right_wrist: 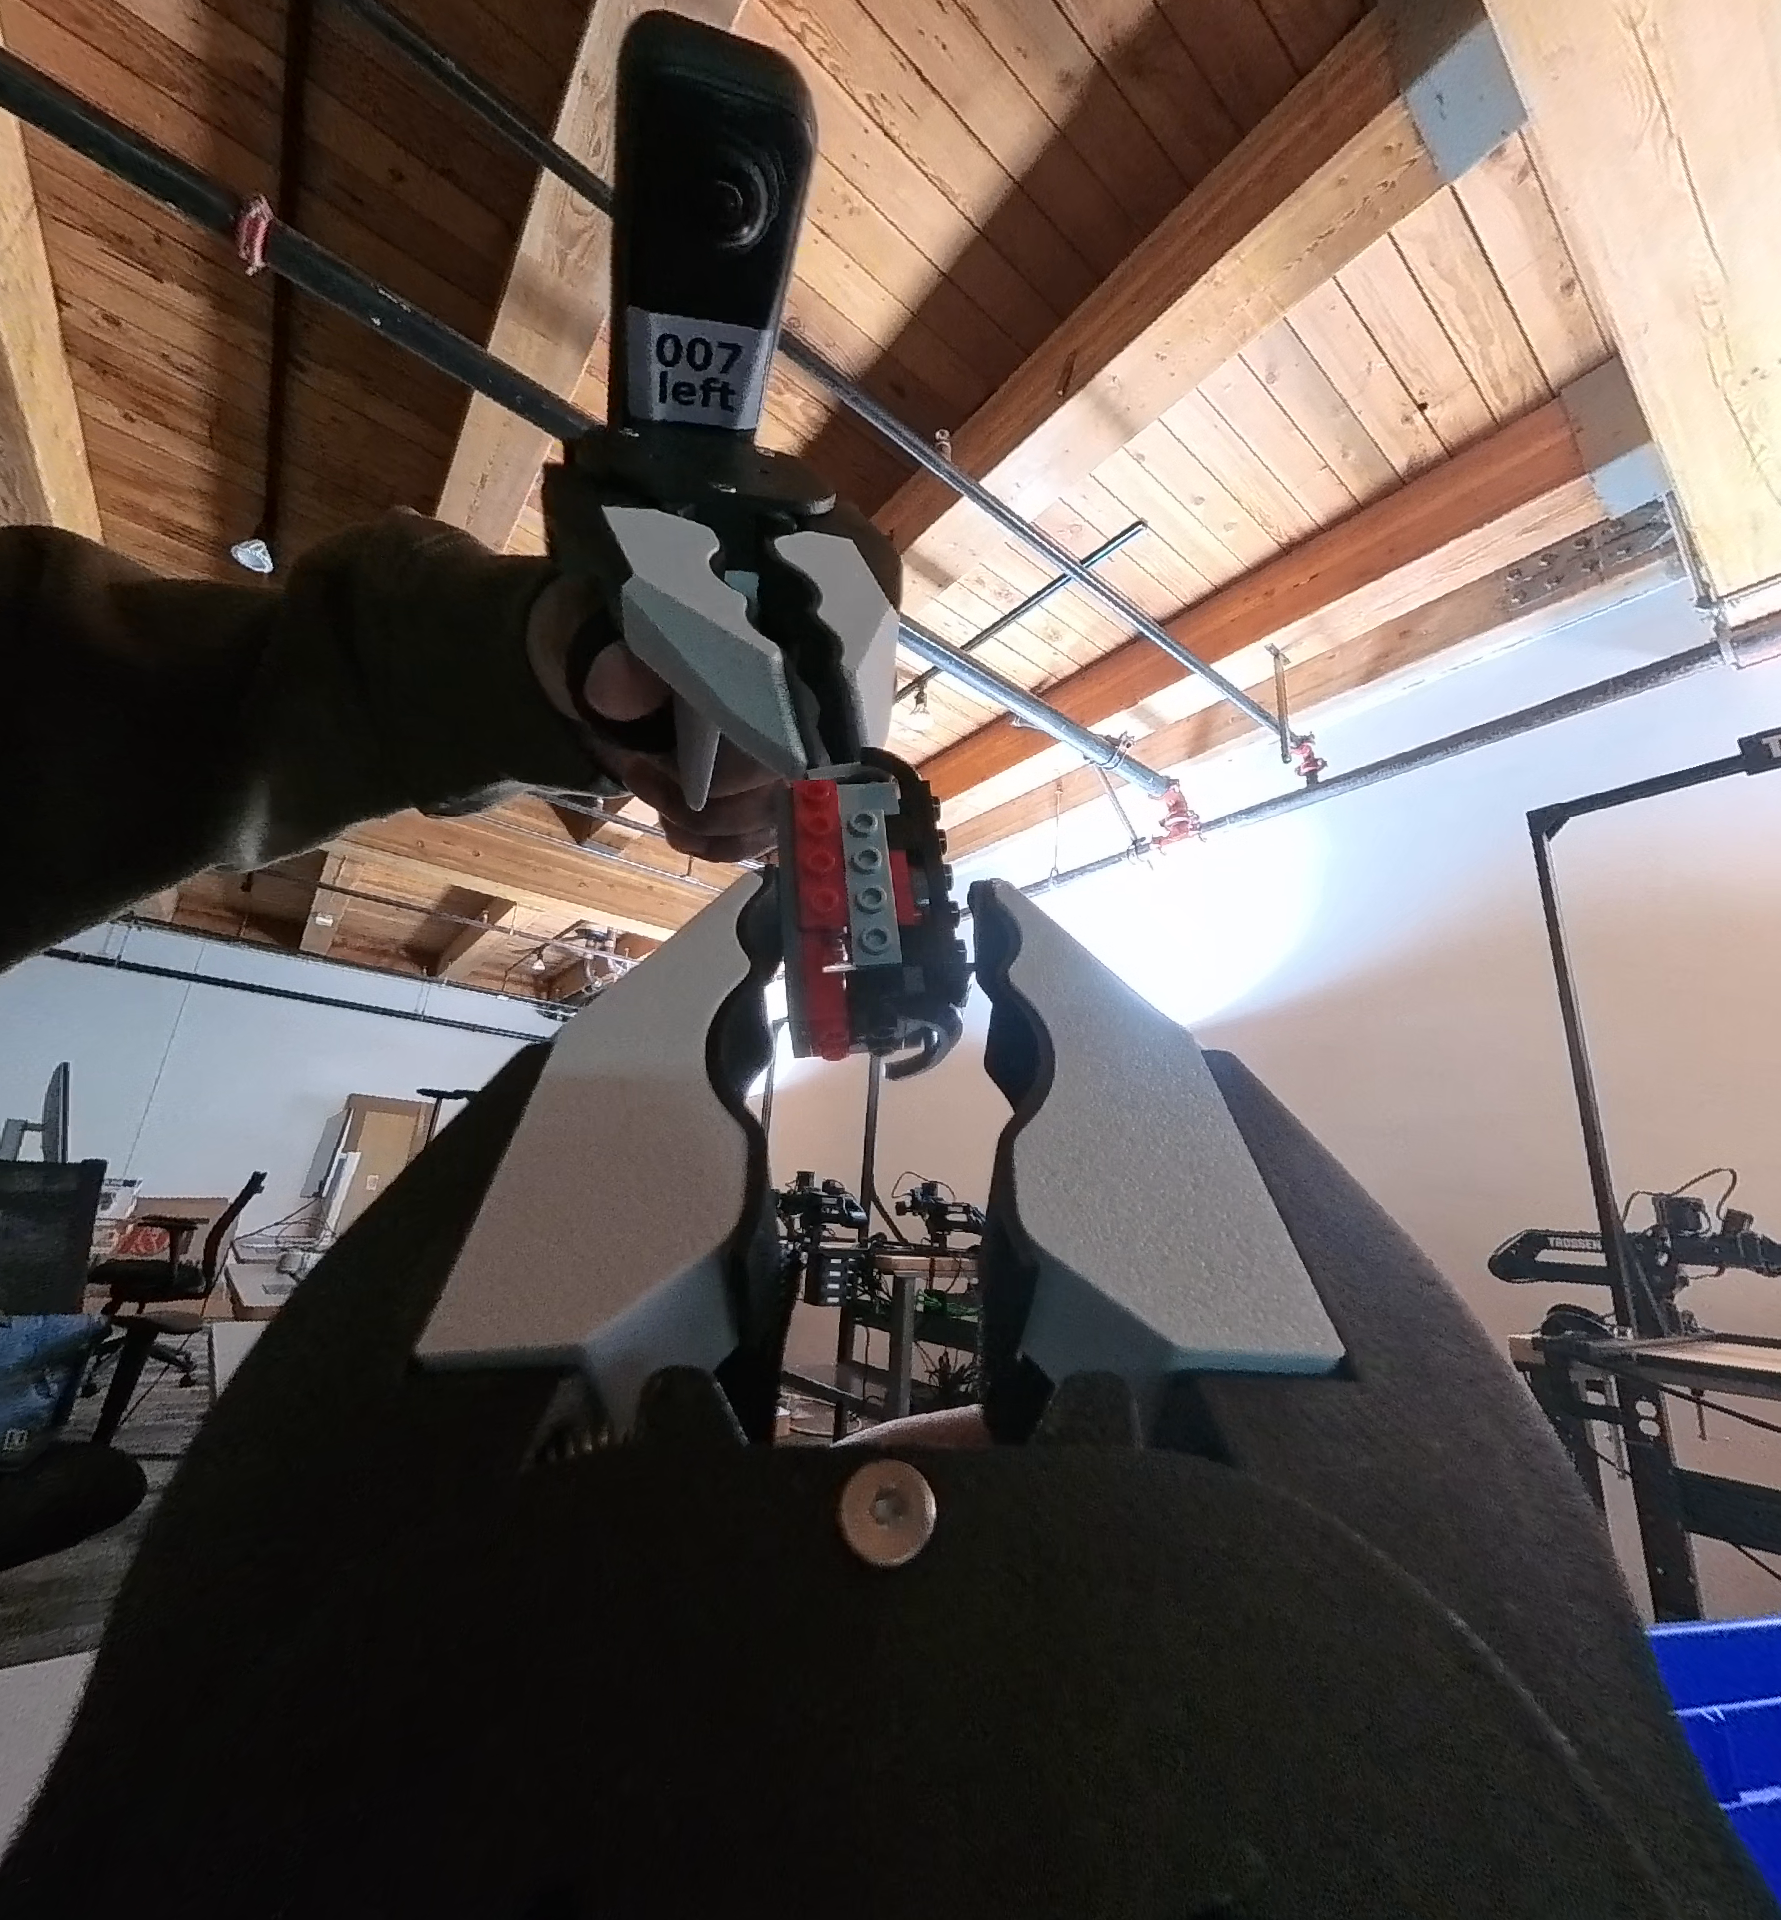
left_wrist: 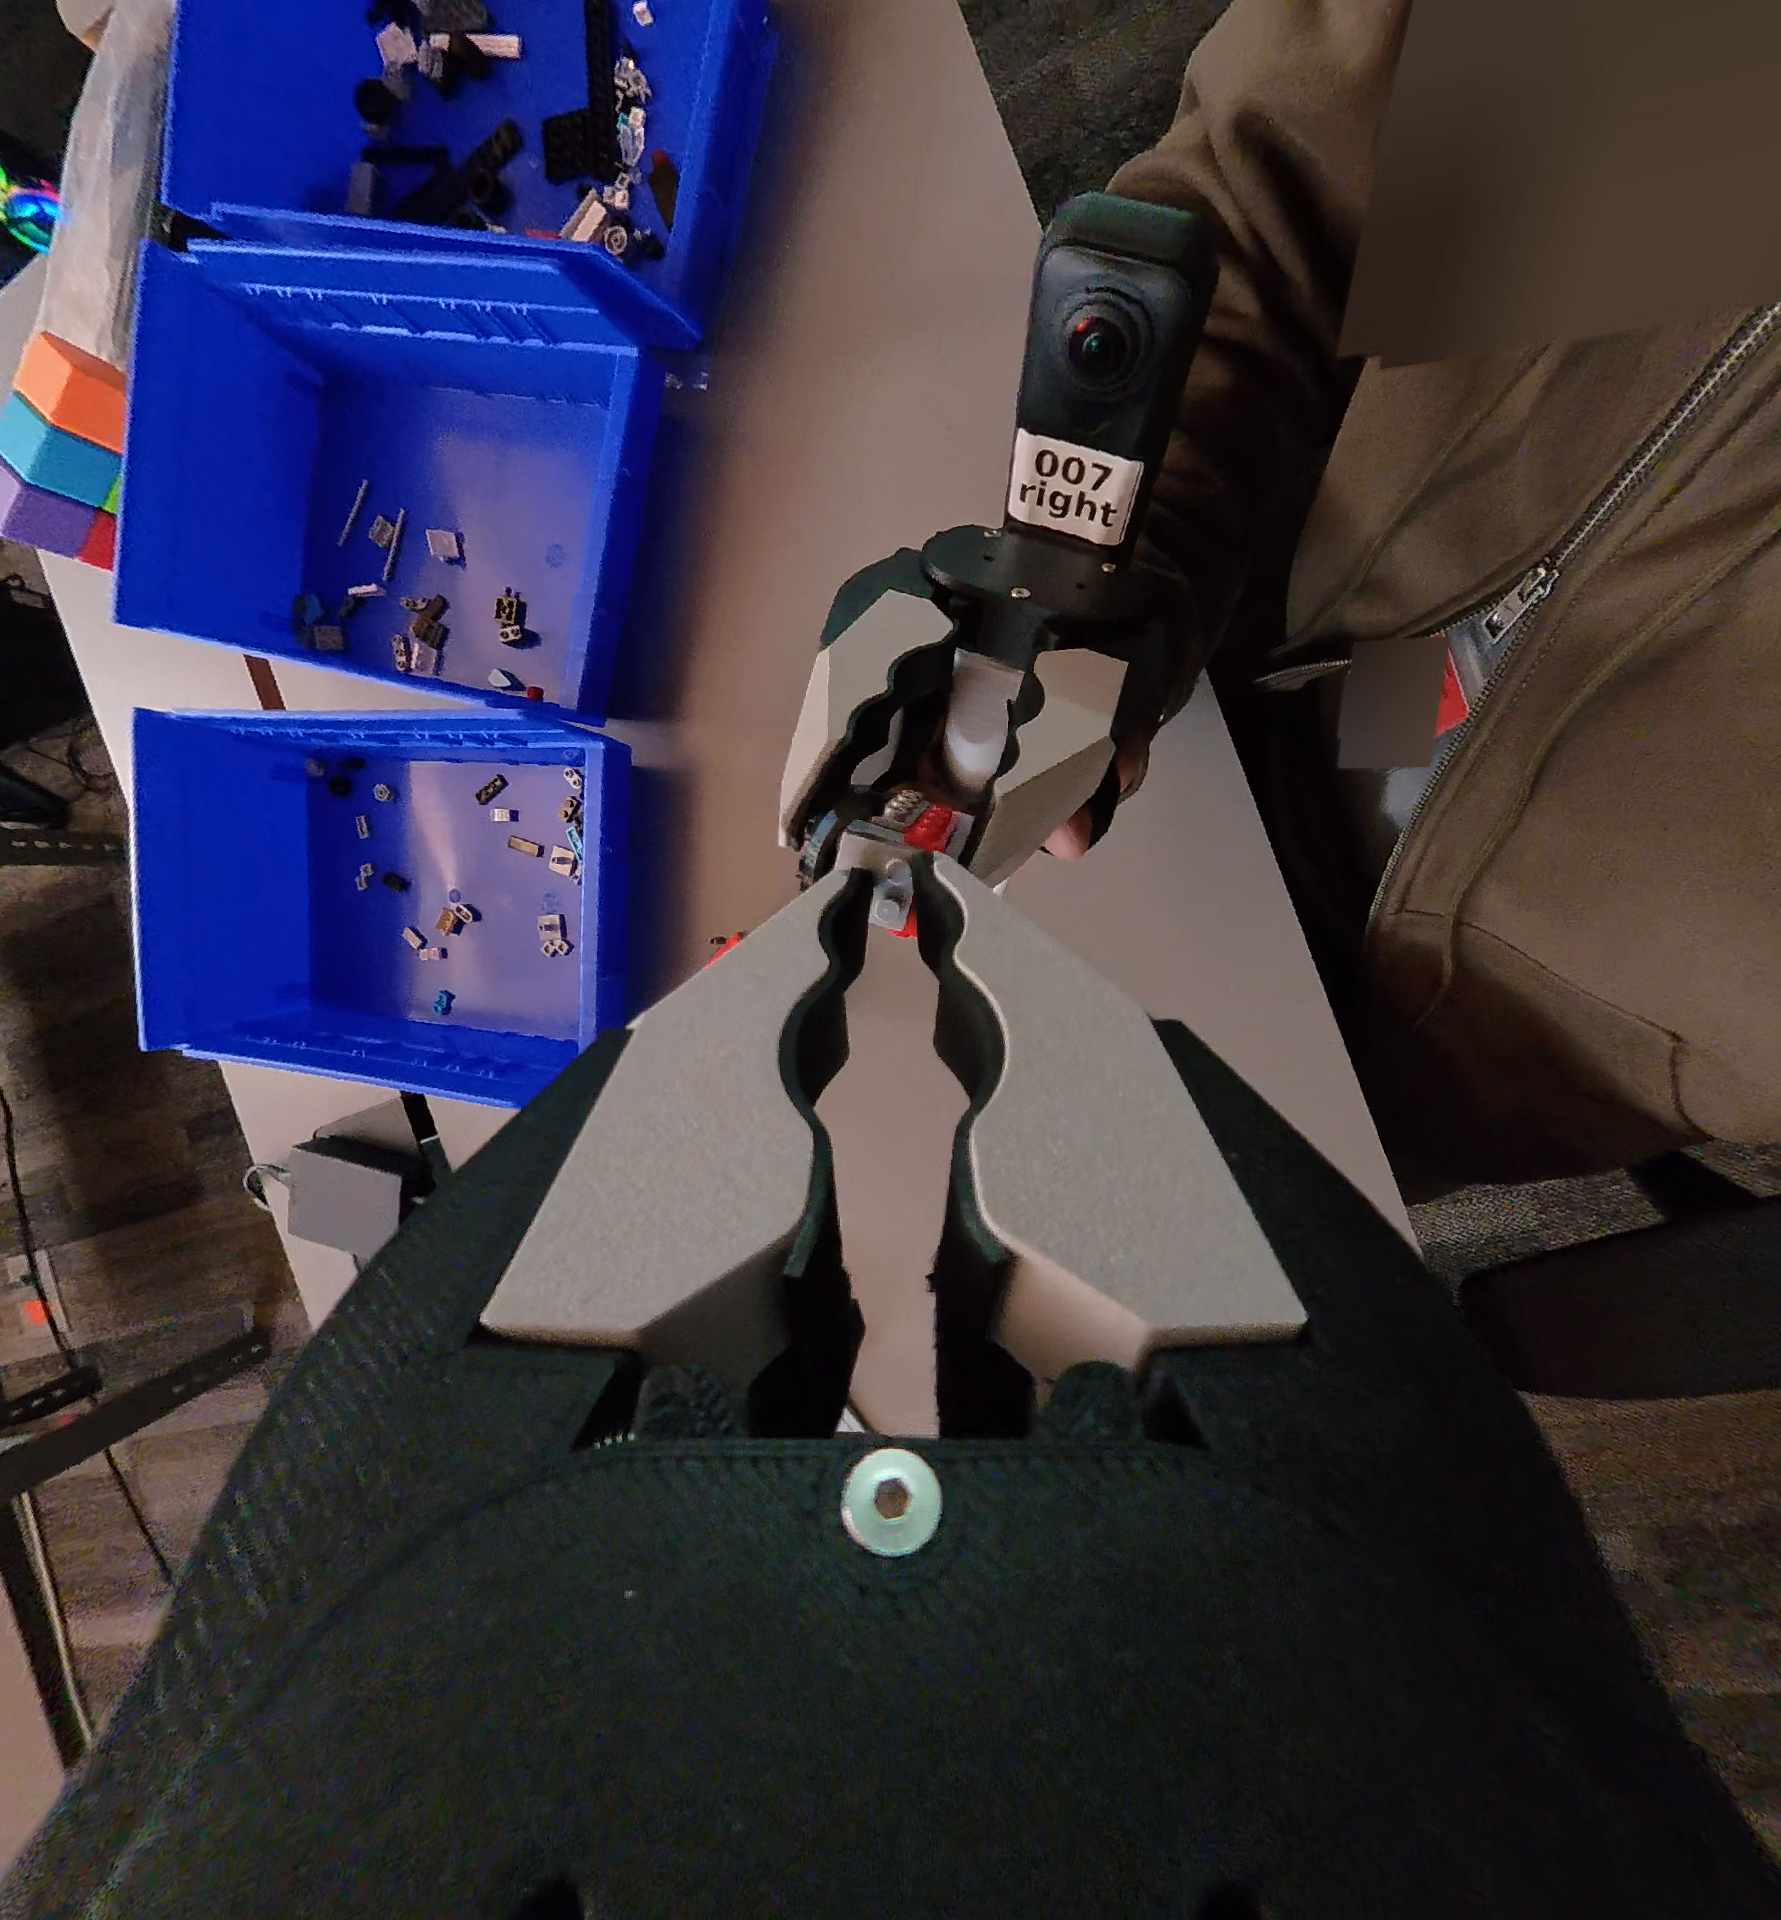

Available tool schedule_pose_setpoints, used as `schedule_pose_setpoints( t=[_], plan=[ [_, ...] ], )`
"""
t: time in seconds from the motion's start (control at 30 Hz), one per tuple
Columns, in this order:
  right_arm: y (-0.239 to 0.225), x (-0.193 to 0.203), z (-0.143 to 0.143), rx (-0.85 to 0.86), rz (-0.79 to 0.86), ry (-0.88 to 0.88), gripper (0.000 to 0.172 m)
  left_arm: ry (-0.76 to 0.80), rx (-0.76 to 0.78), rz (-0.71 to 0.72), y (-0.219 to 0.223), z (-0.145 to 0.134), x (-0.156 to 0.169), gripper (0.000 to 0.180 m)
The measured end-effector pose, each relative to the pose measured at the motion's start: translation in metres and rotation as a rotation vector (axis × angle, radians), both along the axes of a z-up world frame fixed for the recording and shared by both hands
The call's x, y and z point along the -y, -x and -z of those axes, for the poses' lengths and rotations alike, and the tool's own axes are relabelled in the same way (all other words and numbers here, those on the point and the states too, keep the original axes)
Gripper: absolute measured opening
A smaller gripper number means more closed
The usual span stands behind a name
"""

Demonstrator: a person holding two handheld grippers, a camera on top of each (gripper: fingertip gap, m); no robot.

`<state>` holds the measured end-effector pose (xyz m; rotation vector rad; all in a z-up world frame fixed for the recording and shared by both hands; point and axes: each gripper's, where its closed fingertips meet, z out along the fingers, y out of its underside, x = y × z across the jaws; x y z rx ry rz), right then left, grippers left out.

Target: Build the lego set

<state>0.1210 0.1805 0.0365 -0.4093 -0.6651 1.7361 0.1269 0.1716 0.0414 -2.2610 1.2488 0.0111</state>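
**Both grippers meeting on one brick model above the table**

Right gripper (right_wrist: 870, 935) is holding a red, grey and black brick model (right_wrist: 865, 925) between its fingers. Left pad is touching the red side; on the black side a thin gap is showing in the right wrist view, so full clamp can't be confirmed there. In the left wrist view the model (left_wrist: 912, 831) is sitting across that gripper's tips.

Left gripper (left_wrist: 891, 894) is pinching a small grey plate (left_wrist: 891, 904) at the near end of the model, jaws nearly closed on it, both tips against its sides.

The model is hanging in the air over the grey table (left_wrist: 1073, 987), well to the right of three blue bins (left_wrist: 595, 894). The bins are holding loose small bricks. A person's olive sleeve (right_wrist: 190, 727) is showing behind the left gripper.
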Motion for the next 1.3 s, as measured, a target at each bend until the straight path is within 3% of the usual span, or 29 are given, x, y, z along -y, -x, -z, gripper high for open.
schedule_pose_setpoints(
  t=[0.4,0.57,0.7,0.97,1.07,1.3],
  plan=[
    [-0.002,-0.001,0.000,-0.002,-0.013,0.015,0.038,0.007,0.040,-0.036,-0.003,-0.002,-0.004,0.013],
    [-0.003,-0.003,0.000,-0.007,-0.012,0.019,0.038,-0.042,0.190,-0.066,-0.012,-0.017,-0.003,0.017],
    [-0.003,-0.008,0.000,0.002,-0.030,0.044,0.038,-0.173,0.322,-0.140,-0.010,-0.025,-0.005,0.025],
    [0.008,-0.017,0.005,0.077,-0.248,0.162,0.038,-0.624,0.111,-0.098,0.005,-0.009,-0.001,0.043],
    [0.011,-0.017,0.007,0.098,-0.346,0.204,0.038,-0.775,-0.048,-0.028,0.009,-0.007,0.000,0.051],
    [0.017,-0.021,0.010,0.144,-0.580,0.356,0.038,-0.979,-0.292,0.118,0.016,0.010,-0.002,0.074]
  ],
)
